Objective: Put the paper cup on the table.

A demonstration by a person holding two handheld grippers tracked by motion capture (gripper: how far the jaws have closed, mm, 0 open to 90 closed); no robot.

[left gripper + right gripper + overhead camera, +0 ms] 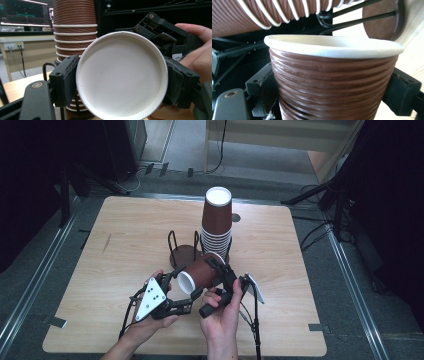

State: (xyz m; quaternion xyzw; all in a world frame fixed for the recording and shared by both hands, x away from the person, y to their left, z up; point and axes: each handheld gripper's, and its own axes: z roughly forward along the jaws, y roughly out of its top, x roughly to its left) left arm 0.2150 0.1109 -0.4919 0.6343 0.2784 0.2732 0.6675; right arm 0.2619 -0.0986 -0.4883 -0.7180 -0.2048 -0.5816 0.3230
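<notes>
- The ribbed brown paper cup (200, 272) is gripped on its sides by the right claw (332, 87).
- Its white rim end is clamped by the left claw (120, 82).
- The cup is held sideways above the table (100, 270), at 6 o'clock from the cup stack (217, 220) in the wire holder (182, 251).

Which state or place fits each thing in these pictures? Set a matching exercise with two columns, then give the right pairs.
Things:
1. single cup
2. stack of cups
3. wire holder
4. table

States or places:
A. light wood, bearing everything
B. black loops on a round brown base
C. lying sideways, held between both grippers
D. standing upside down, behind the held cup

Pairs: 1-C, 2-D, 3-B, 4-A
</notes>
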